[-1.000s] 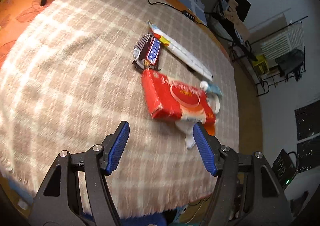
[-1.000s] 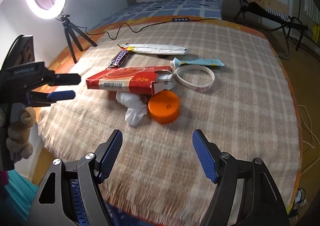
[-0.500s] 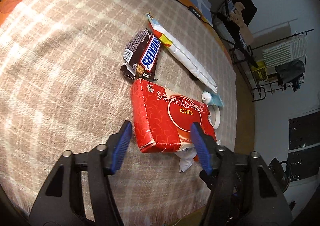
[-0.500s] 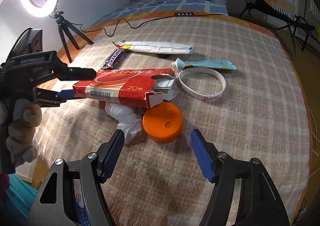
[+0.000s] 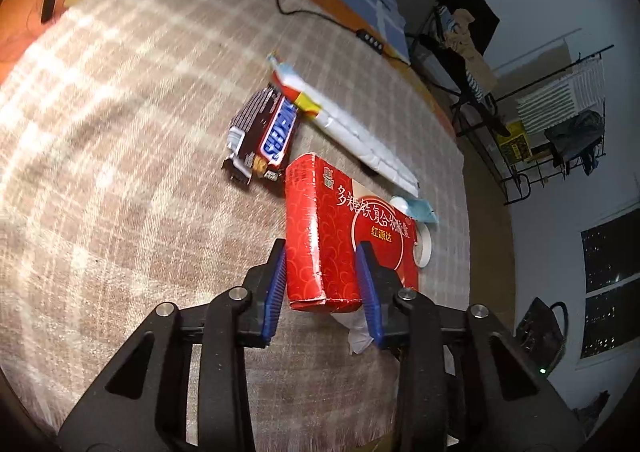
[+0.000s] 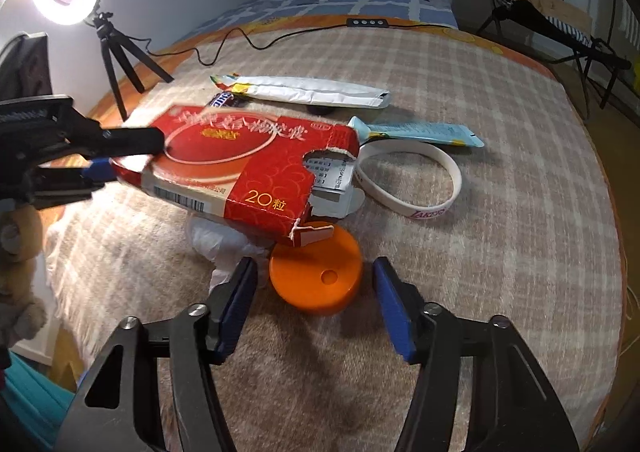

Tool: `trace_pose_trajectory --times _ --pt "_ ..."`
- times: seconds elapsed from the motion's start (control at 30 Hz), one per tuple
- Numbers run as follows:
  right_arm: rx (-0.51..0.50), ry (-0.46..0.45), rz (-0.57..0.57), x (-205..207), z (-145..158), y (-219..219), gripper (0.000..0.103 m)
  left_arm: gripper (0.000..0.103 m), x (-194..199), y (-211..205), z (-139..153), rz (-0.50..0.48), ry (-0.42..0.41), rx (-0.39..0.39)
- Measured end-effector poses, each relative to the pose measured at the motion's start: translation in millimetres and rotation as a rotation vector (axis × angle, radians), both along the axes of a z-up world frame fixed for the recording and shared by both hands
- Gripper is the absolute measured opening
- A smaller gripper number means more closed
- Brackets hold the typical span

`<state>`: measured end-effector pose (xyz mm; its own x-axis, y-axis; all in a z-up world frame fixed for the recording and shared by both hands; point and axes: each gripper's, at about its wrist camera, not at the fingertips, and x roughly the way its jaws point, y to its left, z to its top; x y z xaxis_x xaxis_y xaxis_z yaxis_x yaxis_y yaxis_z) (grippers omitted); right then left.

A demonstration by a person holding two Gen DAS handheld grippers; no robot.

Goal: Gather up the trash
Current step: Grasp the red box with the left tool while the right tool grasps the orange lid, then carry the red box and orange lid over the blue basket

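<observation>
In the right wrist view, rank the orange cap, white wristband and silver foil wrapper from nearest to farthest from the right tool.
1. Round orange plastic cap: between the right tool's fingers, untouched.
2. White rubber wristband: beyond, to the right.
3. Long silver foil wrapper: farthest, across the back.

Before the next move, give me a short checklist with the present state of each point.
1. Left gripper on the red box: ok, pads touch both sides, jaws closing.
2. Box clear of the blanket: cannot tell.
3. Right gripper around the orange lid: ok, jaws closing, no contact yet.
4. Lid free: not ok, the box's torn flap overlaps it.
5. White tissue clear of right fingers: not ok.
</observation>
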<state>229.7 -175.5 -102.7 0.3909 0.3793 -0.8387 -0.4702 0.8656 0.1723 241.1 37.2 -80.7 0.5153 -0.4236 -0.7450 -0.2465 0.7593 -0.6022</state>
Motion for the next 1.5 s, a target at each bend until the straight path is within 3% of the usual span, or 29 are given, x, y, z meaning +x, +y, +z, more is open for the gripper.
trace_pose_trajectory --times 0.27,0.5,0.7,0.8,0.93,1.27,1.5 --pt "0.000 0.000 0.002 -4 2 -3 0.046 0.026 -7 3 19 -0.005 -0.056 0.001" --pt "0.003 -0.019 -0.013 -16 12 -15 0.046 0.019 -21 5 46 -0.024 -0.116 0.055" --pt "0.003 -0.022 -0.042 -20 17 -28 0.046 0.019 -30 -13 64 -0.073 -0.140 0.167" --pt "0.004 -0.021 -0.053 -21 17 -34 0.046 0.019 -30 -38 72 -0.131 -0.168 0.259" --pt "0.005 -0.014 -0.059 -22 15 -41 0.046 0.020 -25 -66 69 -0.177 -0.173 0.317" --pt "0.006 -0.016 -0.072 -22 16 -52 0.046 0.018 -6 -88 39 -0.205 -0.151 0.313" --pt "0.018 -0.042 -0.076 -30 28 -58 0.046 0.015 -12 -63 49 -0.155 -0.158 0.174"
